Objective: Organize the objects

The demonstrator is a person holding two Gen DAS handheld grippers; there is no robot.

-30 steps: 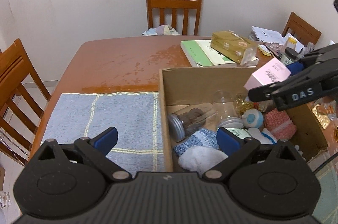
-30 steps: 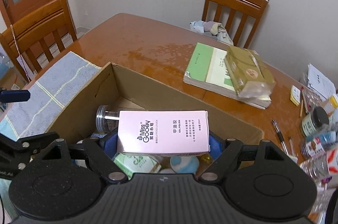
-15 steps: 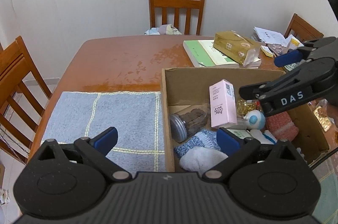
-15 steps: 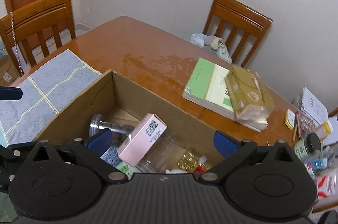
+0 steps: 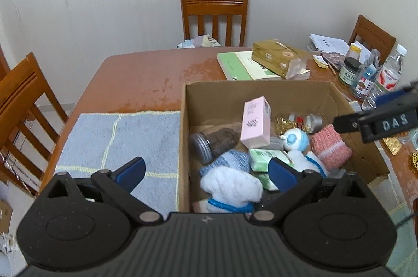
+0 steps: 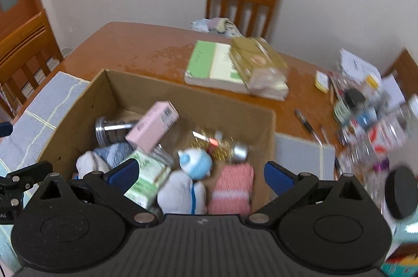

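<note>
Pink box dropped in, time for the next thing.
Left claw (image 5: 206, 174) spread wide and empty, low over the cardboard box (image 5: 261, 91); pink box (image 5: 255, 126) leaning on the pile inside; right claw (image 6: 199, 176) spread wide, empty. Next, probably: reaching right to the bottles (image 5: 386, 76) on the counter (image 5: 146, 76), pinching one gently.

Your right wrist view smears the cluster of bottles and jars (image 6: 365, 120) at the table's right into unreadable blur. The clear plastic jar (image 6: 167, 143) hides beneath the pink carton (image 6: 152, 129).
</note>
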